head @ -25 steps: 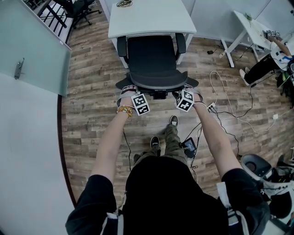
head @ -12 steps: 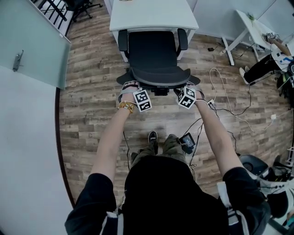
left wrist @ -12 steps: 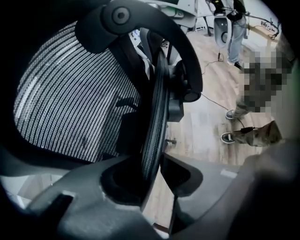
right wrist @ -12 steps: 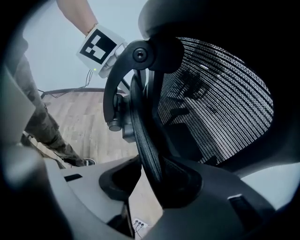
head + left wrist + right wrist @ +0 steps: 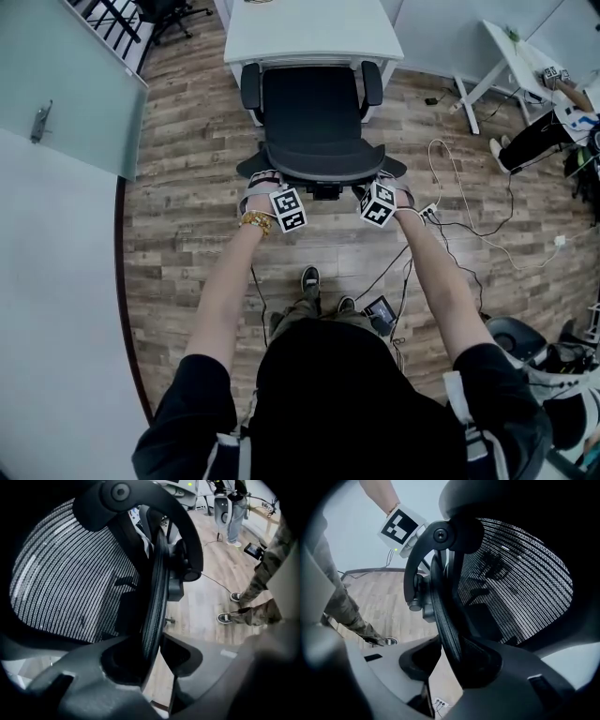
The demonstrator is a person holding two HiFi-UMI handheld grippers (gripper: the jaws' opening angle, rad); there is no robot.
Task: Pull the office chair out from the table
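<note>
My dark sneakers (image 5: 310, 278) are planted on the brown wood-plank floor (image 5: 178, 216), and a gold chain bracelet (image 5: 253, 222) sits on my left wrist as both arms reach forward and down. My left gripper (image 5: 266, 181) and my right gripper (image 5: 386, 181) are set one at each upper corner of the backrest of the black mesh-backed office chair (image 5: 314, 117). In the left gripper view the backrest's dark rim runs upright between my fingers, and they are closed on it at a fairly wide setting, with the mesh to the left. In the right gripper view the same rim passes between that gripper's fingers, gripped likewise, with the mesh to the right. The chair faces away from me. Its seat front is at the near edge of the white rectangular table (image 5: 309, 33), its armrests are just beside that edge, and its base legs splay out near my grippers. Loose cables (image 5: 466, 228) trail across the floor to the right. A pale frosted-glass panel (image 5: 66, 94) stands at far left, a second white table (image 5: 511, 56) at far right, with a person (image 5: 530, 141) beside it.
</note>
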